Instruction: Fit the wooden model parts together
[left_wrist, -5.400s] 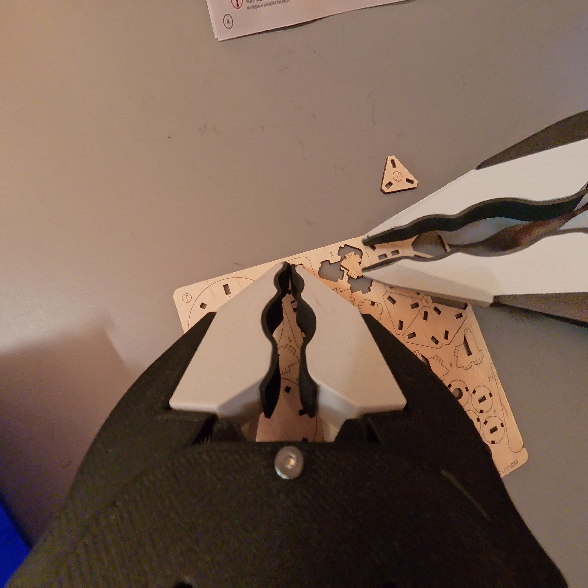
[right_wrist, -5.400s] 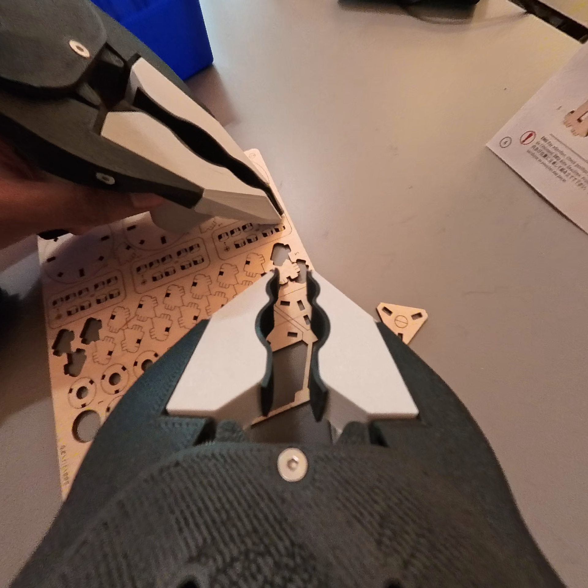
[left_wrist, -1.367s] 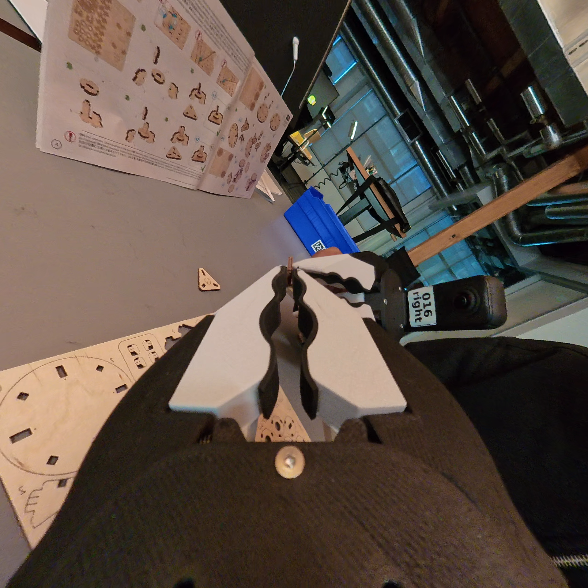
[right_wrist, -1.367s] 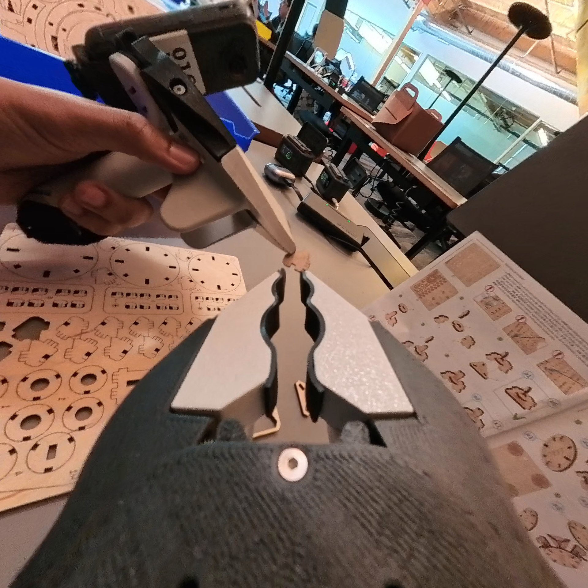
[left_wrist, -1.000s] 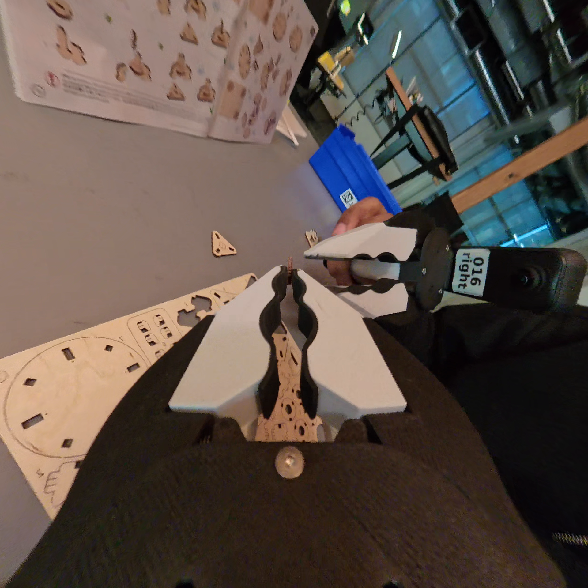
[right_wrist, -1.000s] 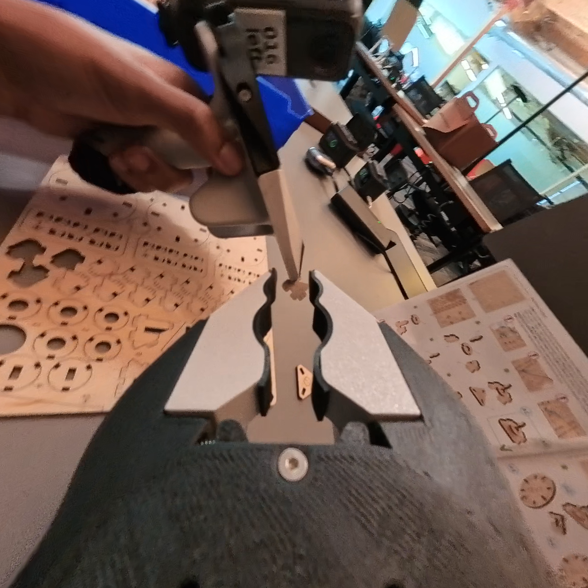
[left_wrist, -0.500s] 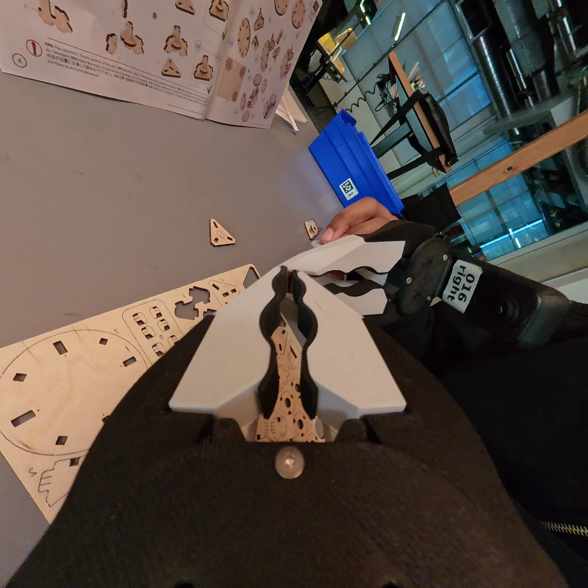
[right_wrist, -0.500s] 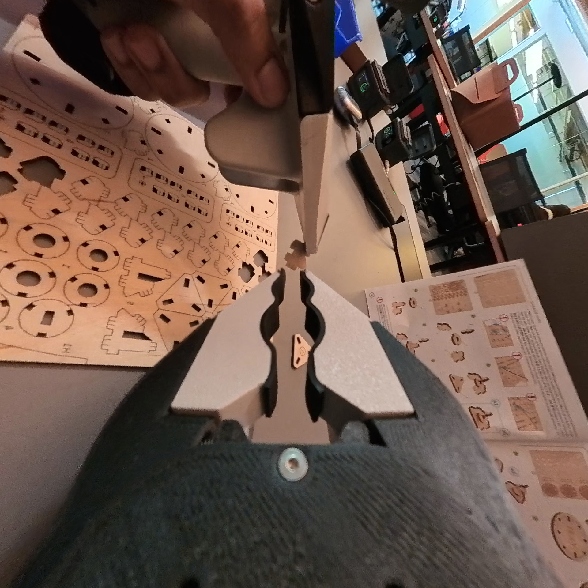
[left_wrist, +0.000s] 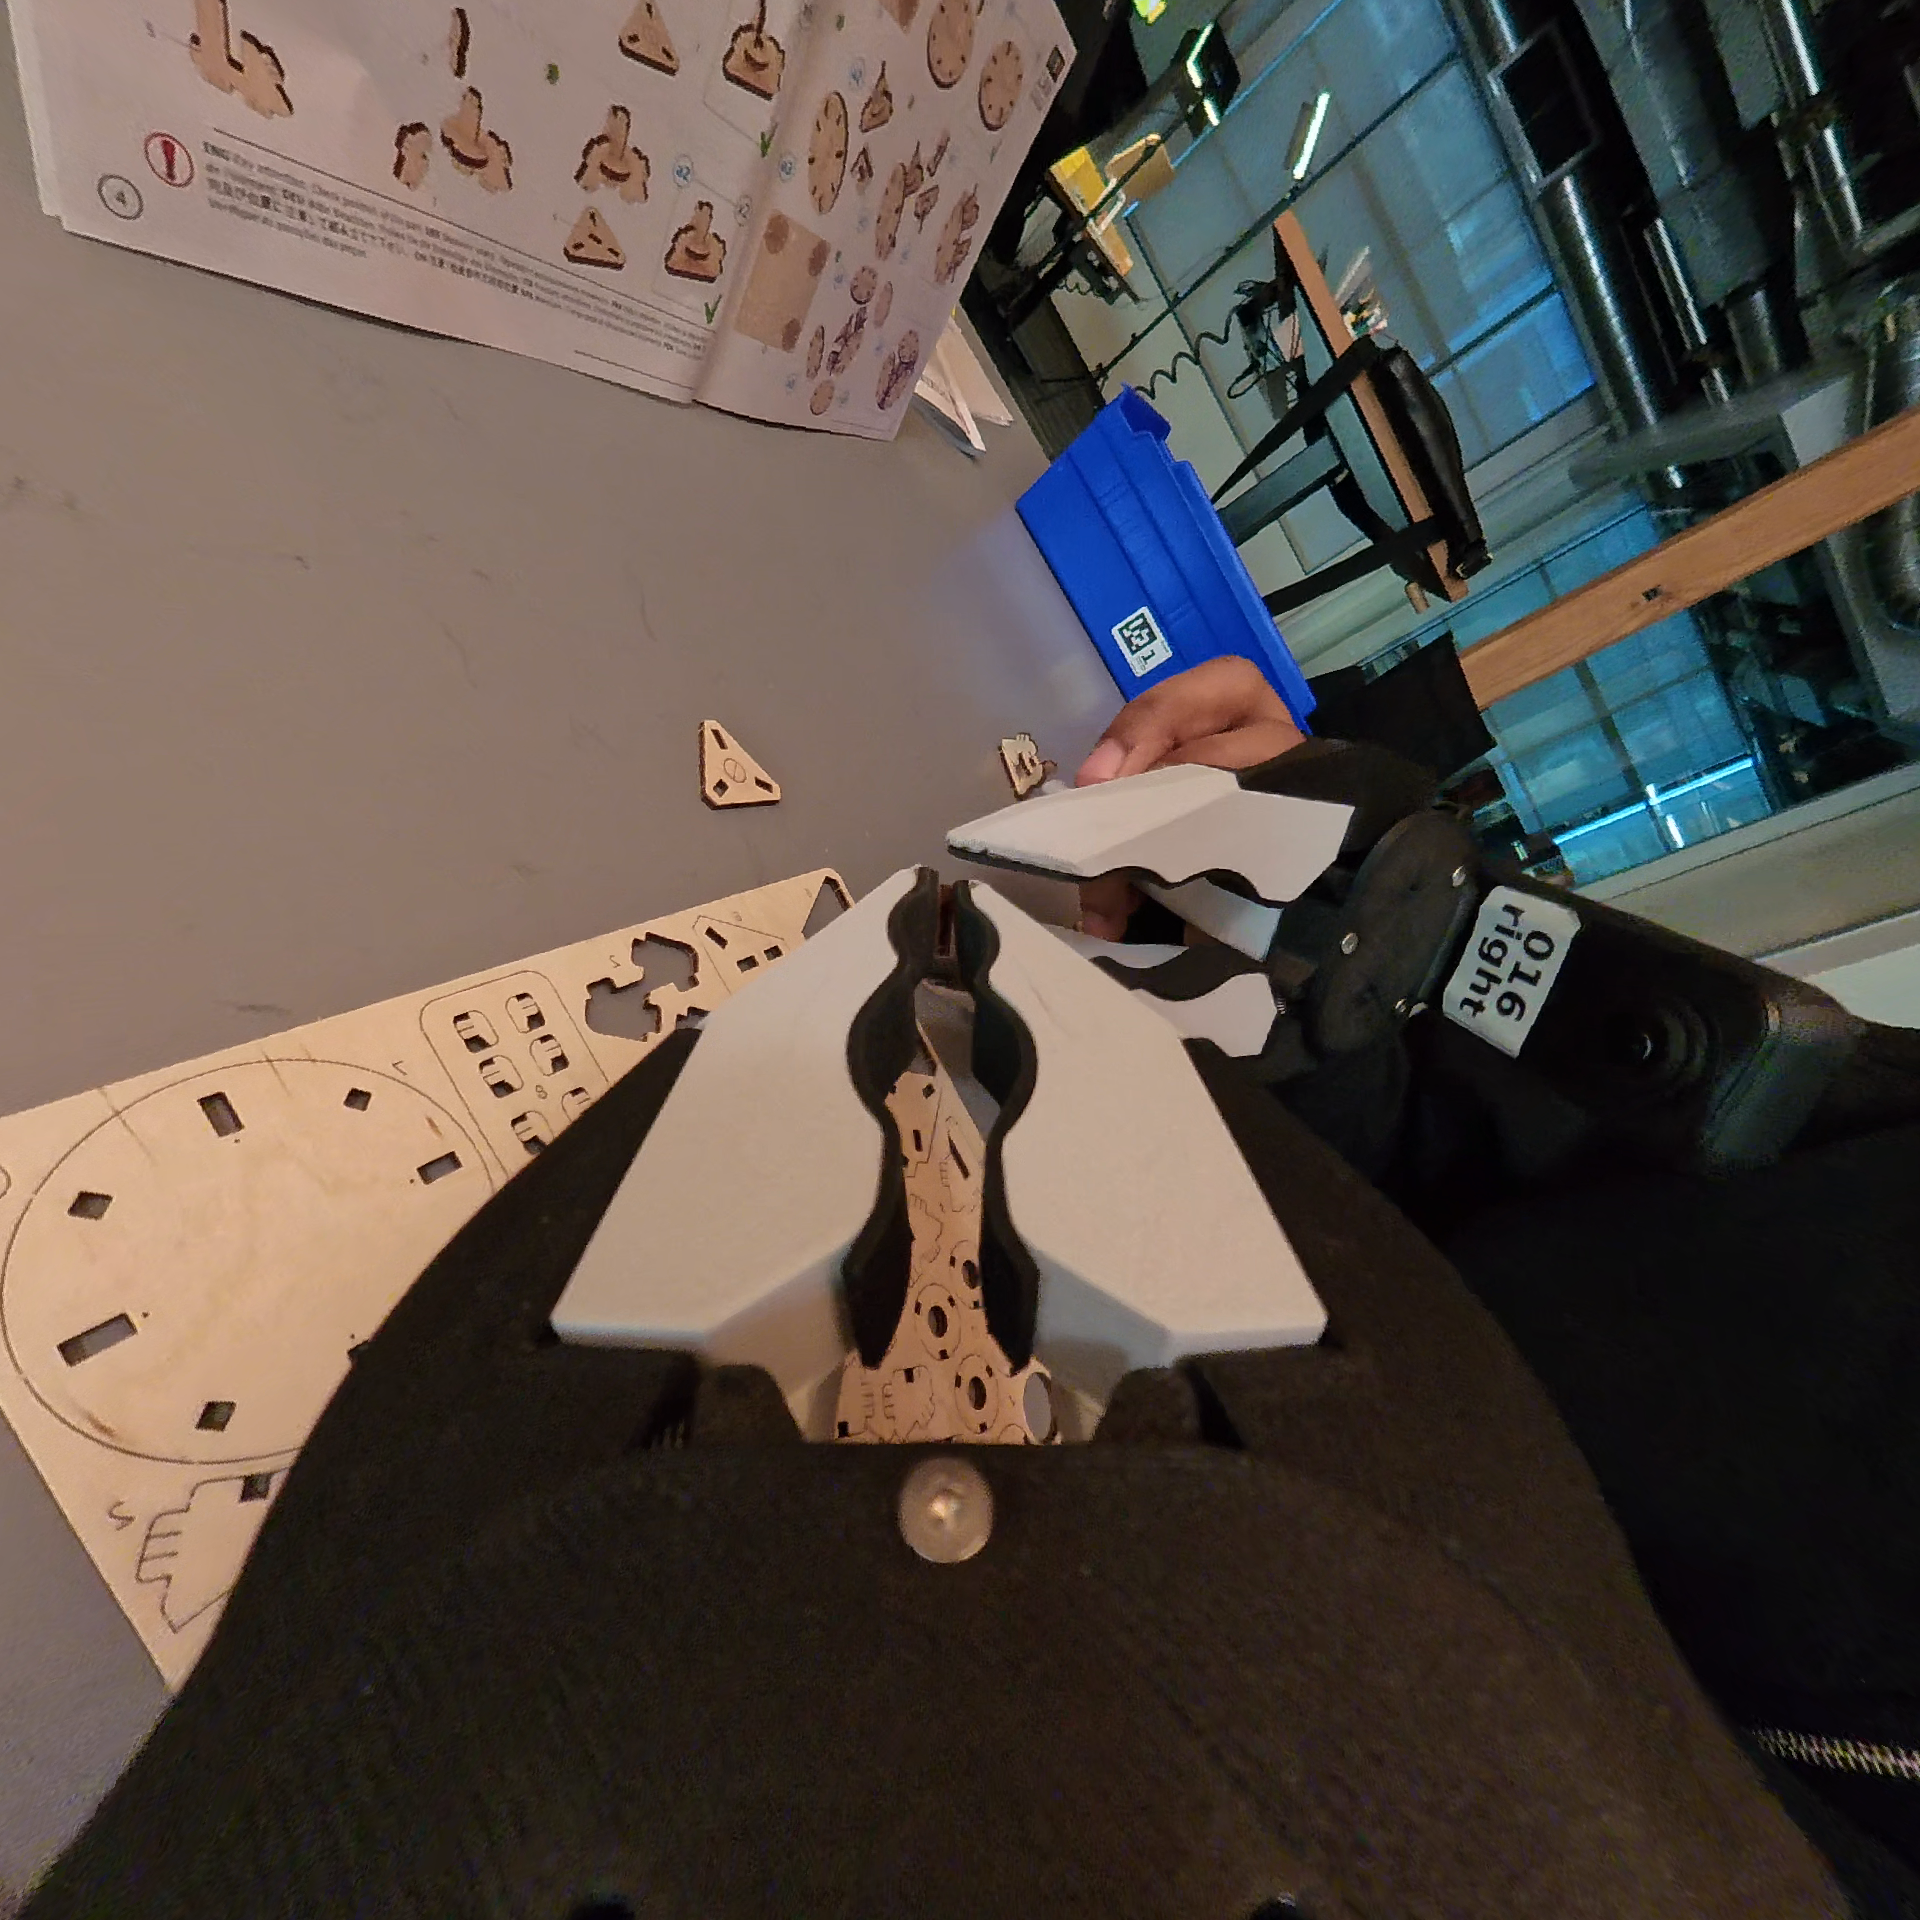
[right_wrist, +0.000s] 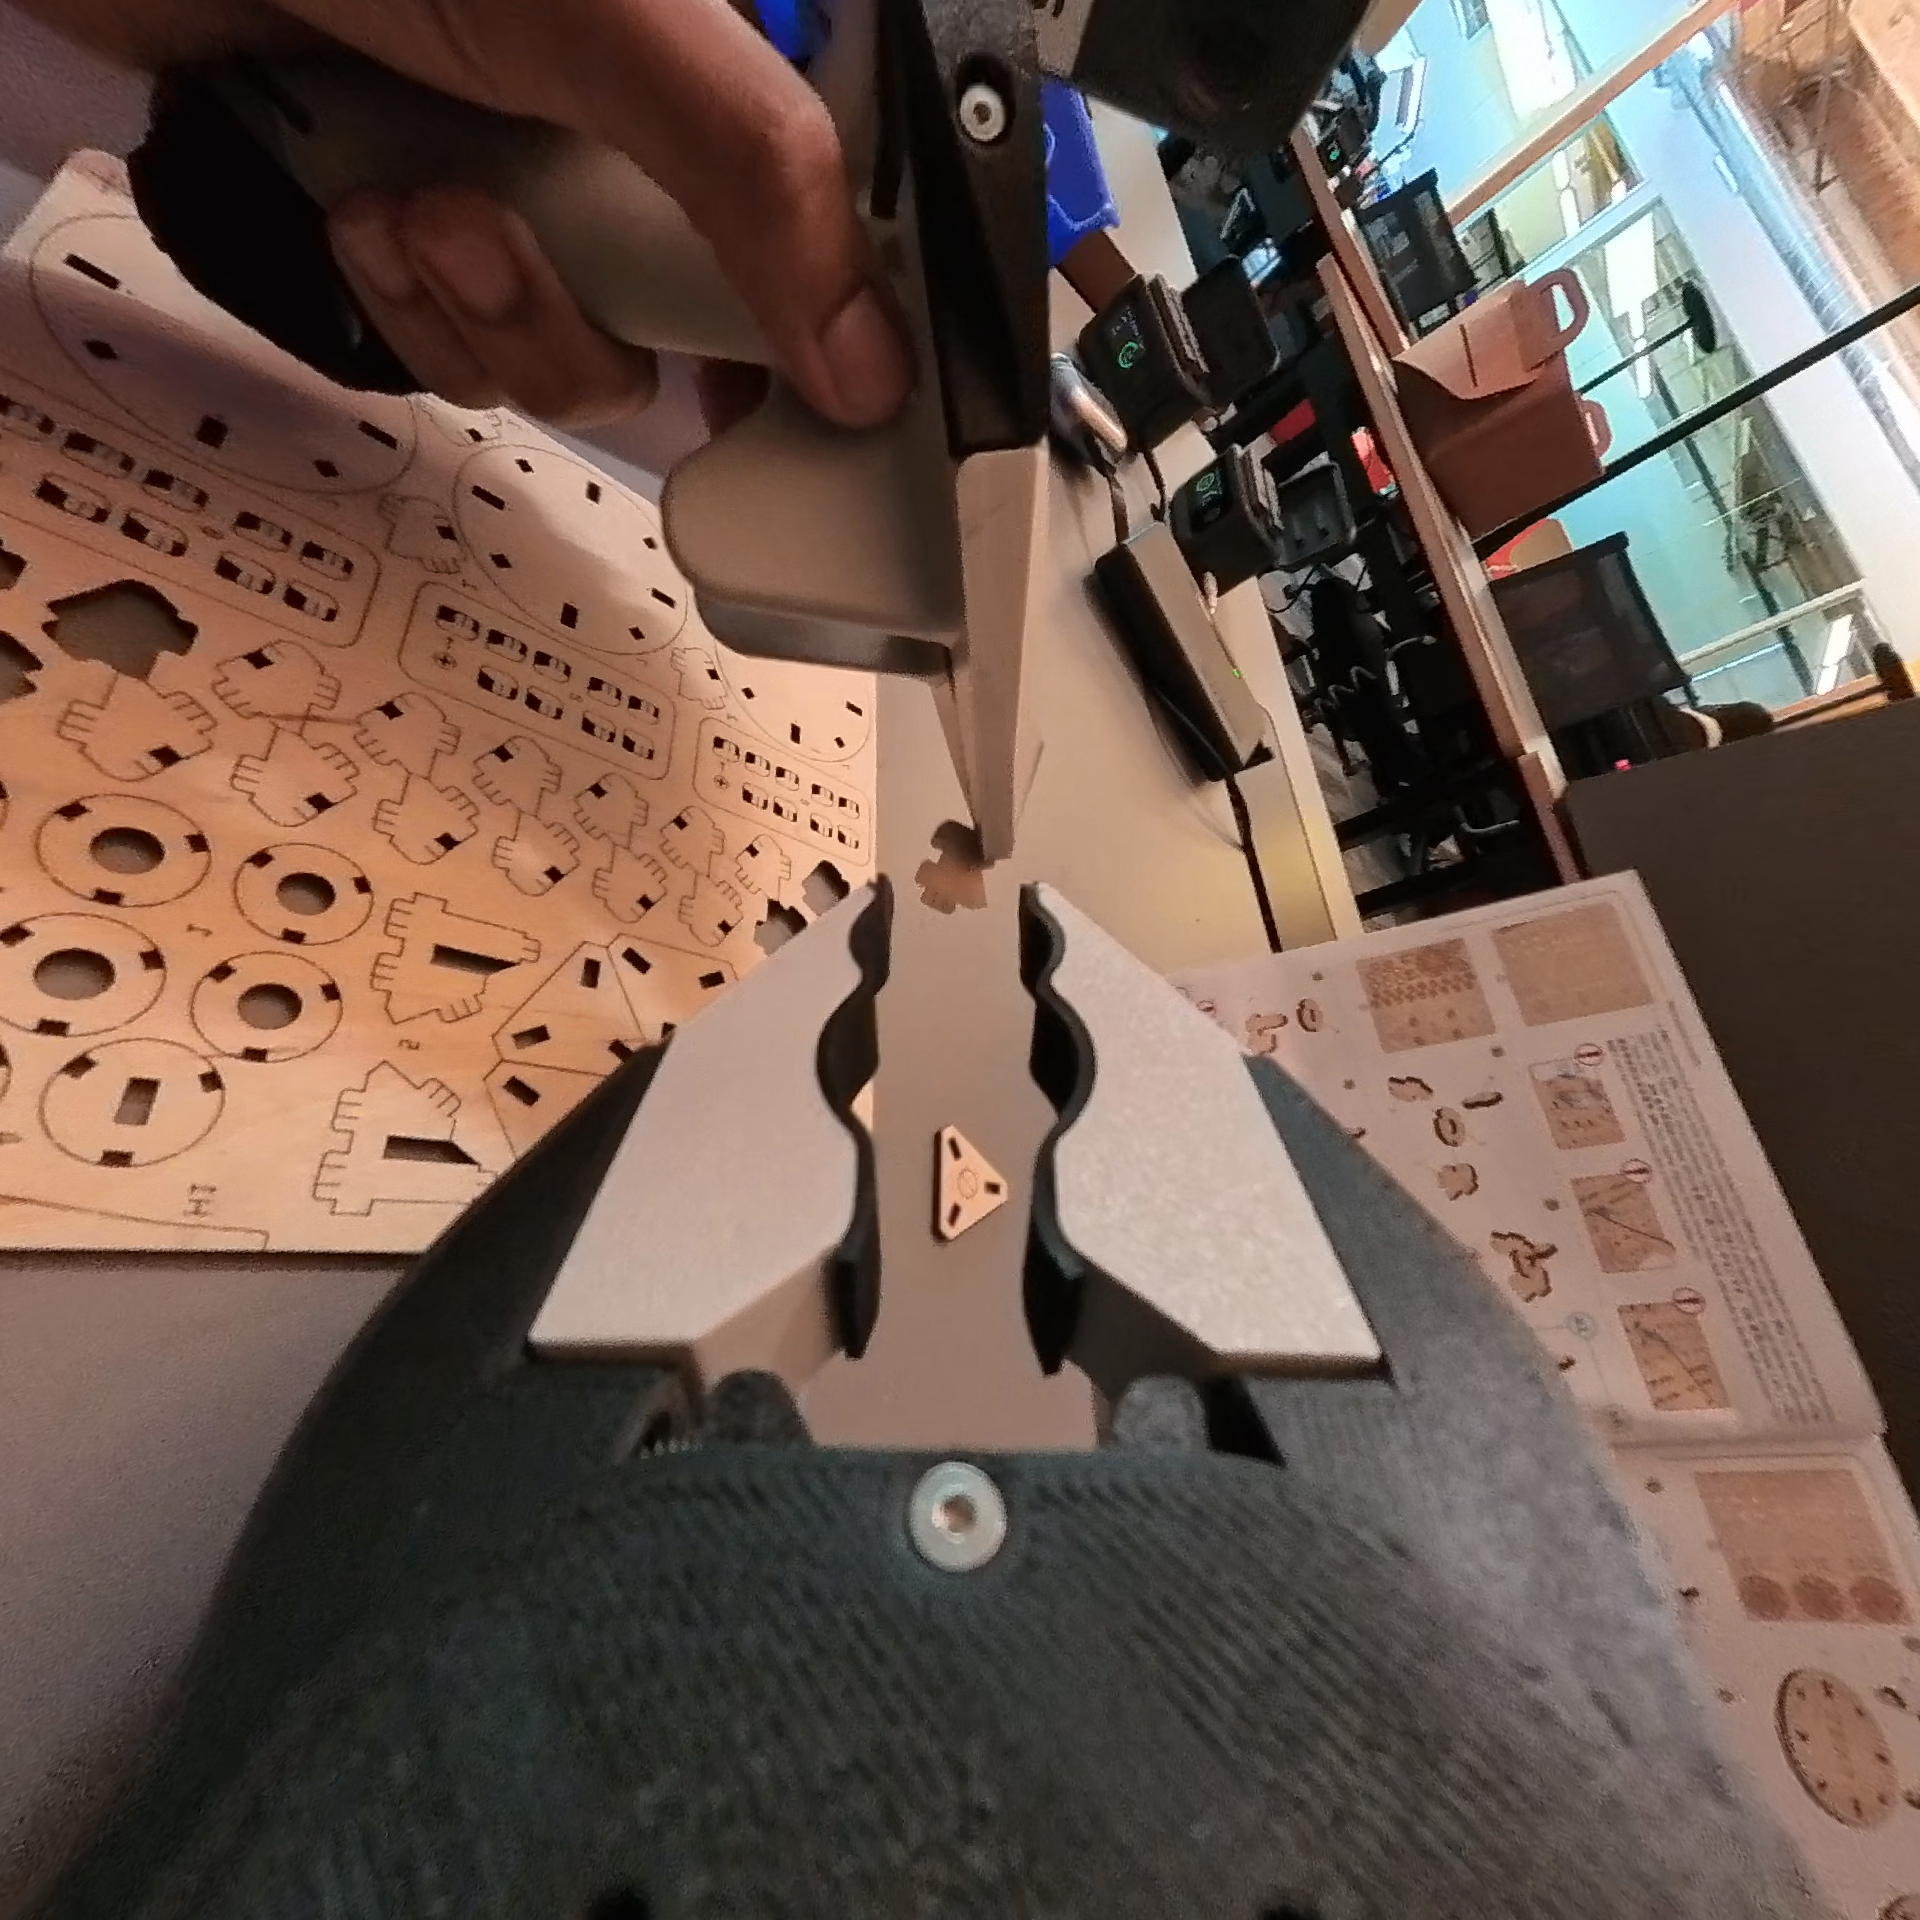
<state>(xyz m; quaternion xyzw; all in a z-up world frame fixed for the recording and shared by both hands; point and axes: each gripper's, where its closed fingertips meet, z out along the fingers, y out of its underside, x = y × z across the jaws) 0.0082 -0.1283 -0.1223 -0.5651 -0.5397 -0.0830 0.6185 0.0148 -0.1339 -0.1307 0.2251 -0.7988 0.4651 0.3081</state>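
— What has the left gripper (right_wrist: 985, 847) got?
— Its jaws pinch a small, lobed, pale wooden cut-out (right_wrist: 948, 878) at the tips.
— And the right gripper (right_wrist: 954, 914)?
— Jaws parted, holding nothing; the cut-out hangs just ahead of their gap.

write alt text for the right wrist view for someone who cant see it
The left tool, held in a hand, pinches a small wooden puzzle piece just beyond the open right tool. Below lie a grey table with a triangular wooden piece, a laser-cut wooden sheet at left and an instruction booklet at right.
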